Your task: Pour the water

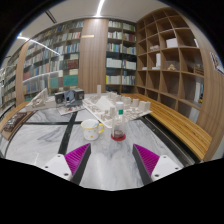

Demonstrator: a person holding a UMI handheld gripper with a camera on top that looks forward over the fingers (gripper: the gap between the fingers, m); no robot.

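A clear flask (119, 125) holding red liquid stands on the white marble table (60, 142), just ahead of my fingers and slightly right of centre. A cream cup (90, 129) stands to its left, close beside it. My gripper (111, 161) is open and empty, with its magenta pads (77, 158) spread wide on either side of bare tabletop. The flask and the cup both stand beyond the fingertips, apart from them.
Small white boxes and models (103, 103) lie farther back on the table. A wooden bench (178, 122) runs along the right under wooden shelves (170, 55). Bookshelves (60, 55) line the far wall.
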